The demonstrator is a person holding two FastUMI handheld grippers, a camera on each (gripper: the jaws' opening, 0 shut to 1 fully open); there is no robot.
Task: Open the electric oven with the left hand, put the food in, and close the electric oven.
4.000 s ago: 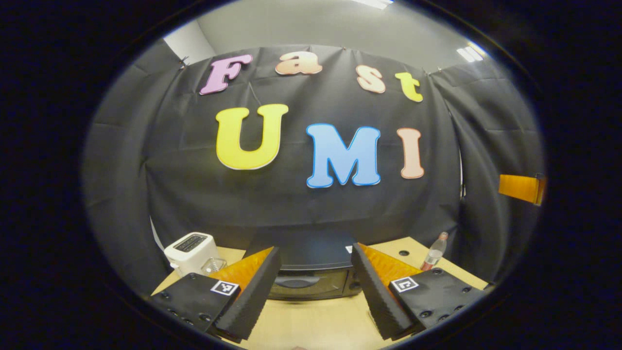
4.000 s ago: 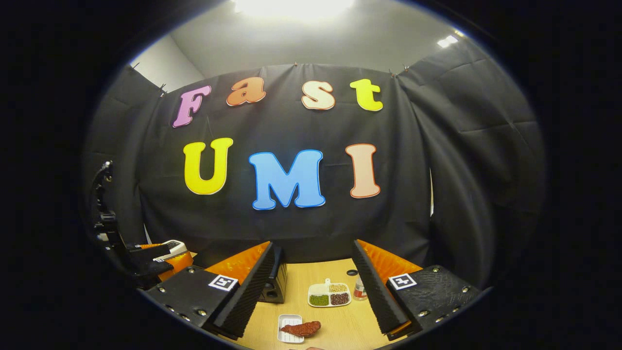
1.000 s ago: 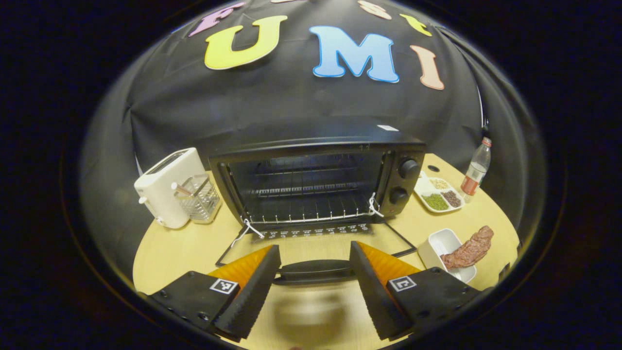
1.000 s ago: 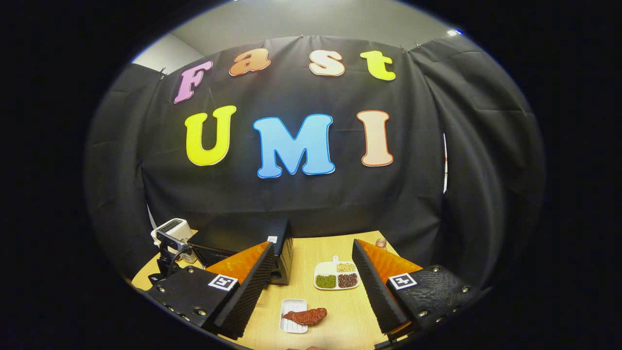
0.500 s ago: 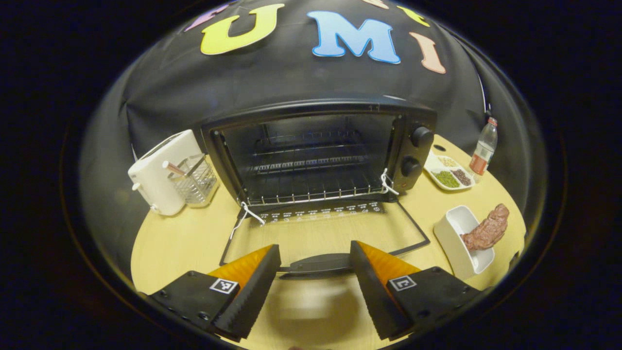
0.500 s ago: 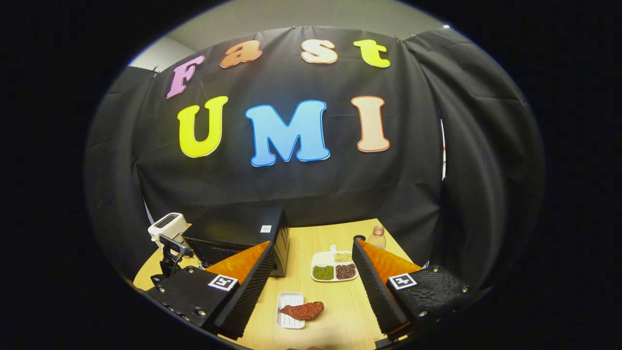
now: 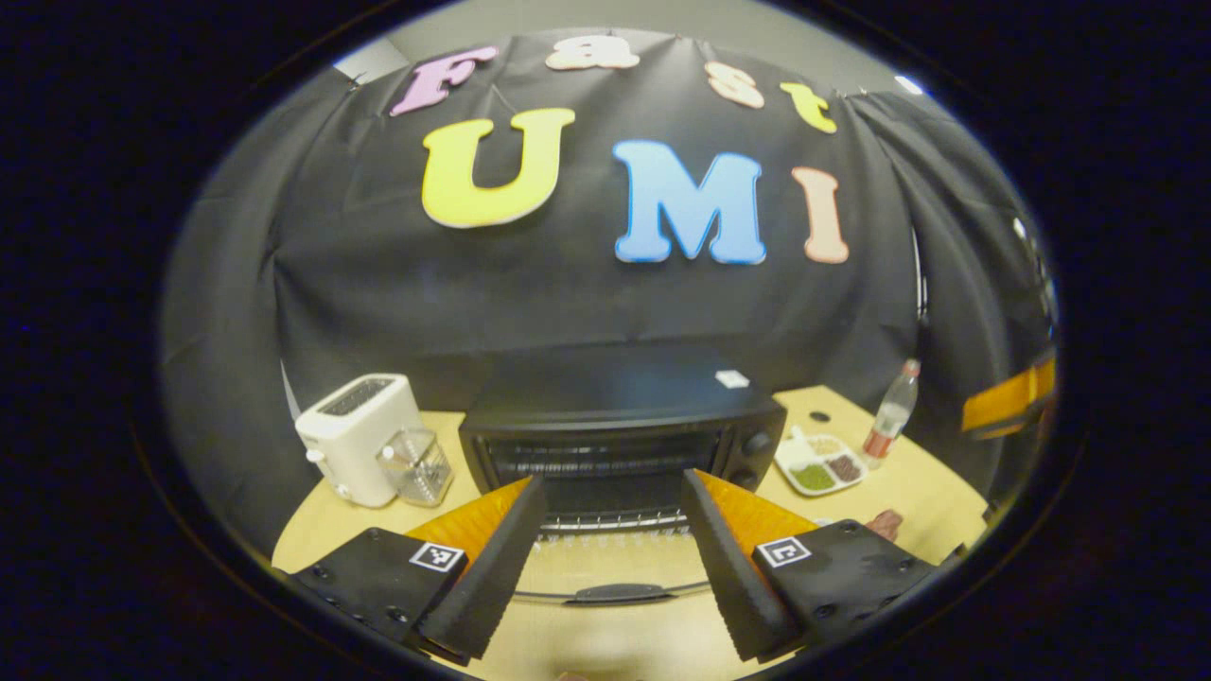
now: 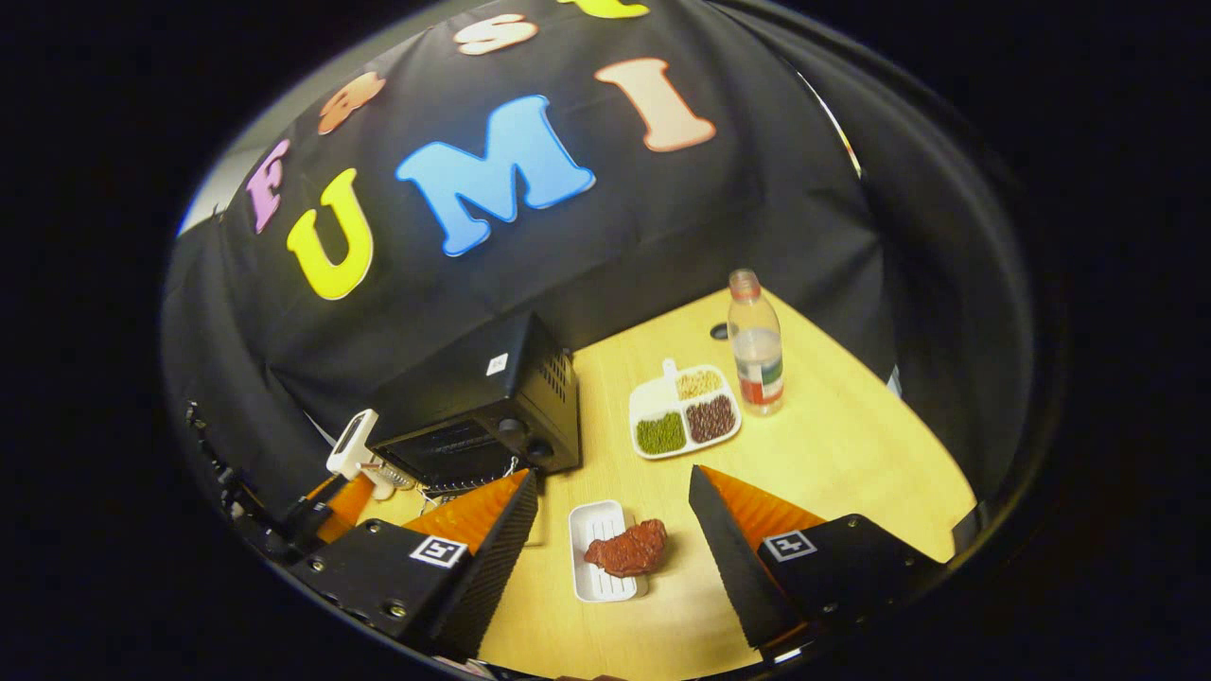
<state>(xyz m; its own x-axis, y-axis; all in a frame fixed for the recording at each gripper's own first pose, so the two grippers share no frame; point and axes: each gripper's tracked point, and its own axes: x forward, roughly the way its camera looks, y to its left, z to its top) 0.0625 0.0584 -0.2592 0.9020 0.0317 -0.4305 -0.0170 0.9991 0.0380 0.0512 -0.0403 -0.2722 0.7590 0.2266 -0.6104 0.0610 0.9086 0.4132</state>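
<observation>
Electric oven [image 7: 620, 426] sits mid-desk against the black cloth wall, door [image 7: 615, 567] dropped flat toward the camera, wire rack [image 7: 610, 520] visible at the mouth. Door handle [image 7: 620, 593] lies low between the left claw [image 7: 613, 553] fingers, but neither finger touches it; the fingers are spread wide, nothing between them.

Food: reddish-brown meat piece [image 8: 627, 549] lies half on a small white tray [image 8: 594, 553], half on the desk [image 8: 833, 445], just right of the oven front. Right gripper view has it right between the right claw [image 8: 613, 558] fingers, lower down; that claw is also spread wide, hovering above, no contact.

View differences:
- Left gripper view: oven head-on, white toaster [image 7: 359, 437] and a clear wire-mesh holder [image 7: 416, 465] left of it; meat is just a sliver past the right finger.
- Right gripper view: oven from its right side, vented side panel, knobs, full meat and tray, divided dish [image 8: 683, 409] with green, brown and pale fillings, water bottle [image 8: 757, 345] upright just beside the dish.

Pose: right claw is tilted down at the desk and rolled; left claw sits roughly level, low in front of the door.
</observation>
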